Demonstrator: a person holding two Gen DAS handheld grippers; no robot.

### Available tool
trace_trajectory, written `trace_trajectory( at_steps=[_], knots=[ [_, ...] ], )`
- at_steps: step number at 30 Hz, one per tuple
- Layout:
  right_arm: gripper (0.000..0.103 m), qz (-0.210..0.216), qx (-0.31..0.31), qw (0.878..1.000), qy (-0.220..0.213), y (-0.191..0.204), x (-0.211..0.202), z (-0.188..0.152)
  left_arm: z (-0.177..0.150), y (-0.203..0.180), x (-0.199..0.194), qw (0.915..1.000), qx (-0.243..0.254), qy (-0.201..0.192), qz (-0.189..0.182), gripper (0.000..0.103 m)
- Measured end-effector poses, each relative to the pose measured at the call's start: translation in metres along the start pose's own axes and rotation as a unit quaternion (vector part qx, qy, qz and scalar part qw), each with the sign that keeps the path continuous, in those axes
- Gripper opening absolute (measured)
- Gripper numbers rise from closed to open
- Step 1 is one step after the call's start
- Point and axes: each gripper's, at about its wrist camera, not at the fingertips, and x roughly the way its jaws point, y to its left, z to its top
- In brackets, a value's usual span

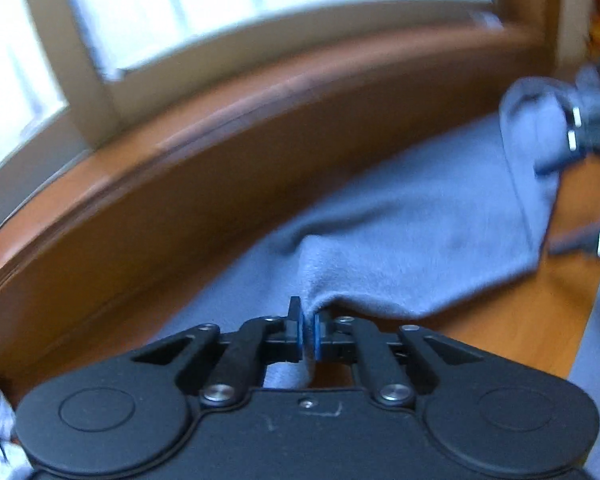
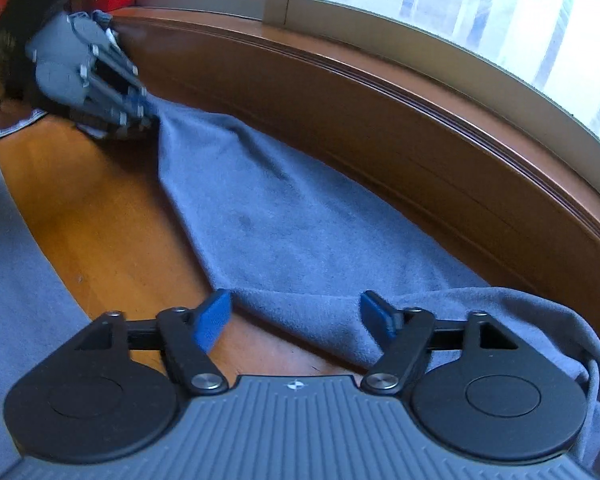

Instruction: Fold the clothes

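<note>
Blue-grey fleece garment (image 2: 284,224) lies along the back edge of the wooden tabletop (image 2: 100,216), soft and limp, so it will sag between holds. Left gripper (image 1: 309,330) is clamped on a pinched fold; right gripper (image 2: 295,316) gapes over the near hem, the sensible place to grip.

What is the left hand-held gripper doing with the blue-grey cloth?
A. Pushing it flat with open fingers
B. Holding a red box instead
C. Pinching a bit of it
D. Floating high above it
C: in the left wrist view the left hand-held gripper has its blue pads closed together on a raised fold of the soft blue-grey cloth lying on the wooden table.
</note>
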Motion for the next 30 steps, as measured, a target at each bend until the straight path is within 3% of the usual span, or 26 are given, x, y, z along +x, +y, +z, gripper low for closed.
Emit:
trace_trajectory(
  at_steps=[5, 10, 11, 12, 13, 14, 18, 21, 24, 26, 29, 30],
  knots=[
    [0.079, -0.007, -0.029, 0.999, -0.024, 0.008, 0.001, 0.003, 0.014, 0.009, -0.044, 0.9969, -0.065, -0.044, 0.010, 0.004],
    [0.076, -0.033, -0.073, 0.995, -0.051, 0.024, 0.015, 0.009, 0.012, 0.001, -0.072, 0.9946, -0.078, -0.064, 0.026, 0.004],
    [0.062, -0.038, -0.080, 0.994, -0.056, 0.027, 0.017, 0.009, 0.011, 0.001, -0.076, 0.9943, -0.079, -0.065, 0.032, 0.004],
    [0.026, -0.044, -0.075, 0.995, -0.055, 0.028, 0.018, 0.011, 0.009, 0.000, -0.079, 0.9938, -0.083, -0.065, 0.036, 0.004],
    [0.012, -0.047, -0.061, 0.995, -0.055, 0.027, 0.017, 0.013, 0.007, 0.000, -0.083, 0.9932, -0.088, -0.065, 0.040, 0.004],
    [0.008, -0.051, -0.042, 0.996, -0.068, 0.025, 0.010, 0.014, 0.005, -0.002, -0.088, 0.9926, -0.092, -0.065, 0.046, 0.004],
    [0.008, -0.034, 0.033, 0.986, -0.159, 0.012, -0.057, 0.022, 0.002, -0.004, -0.126, 0.9895, -0.107, -0.078, 0.059, 0.004],
    [0.008, -0.009, 0.049, 0.972, -0.229, 0.006, -0.117, 0.035, 0.005, -0.011, -0.166, 0.9865, -0.115, -0.101, 0.058, 0.004],
    [0.008, 0.022, 0.048, 0.959, -0.279, -0.001, -0.149, 0.050, 0.009, -0.014, -0.199, 0.9829, -0.124, -0.118, 0.067, 0.005],
    [0.009, 0.040, 0.048, 0.954, -0.292, -0.010, -0.146, 0.062, 0.012, -0.010, -0.204, 0.9809, -0.134, -0.117, 0.078, 0.006],
    [0.015, 0.038, 0.046, 0.960, -0.274, -0.020, -0.092, 0.085, 0.013, 0.006, -0.186, 0.9803, -0.139, -0.093, 0.105, 0.015],
    [0.032, 0.028, 0.052, 0.964, -0.258, -0.025, -0.068, 0.094, 0.013, 0.013, -0.170, 0.9807, -0.136, -0.076, 0.118, 0.020]
  ],
)
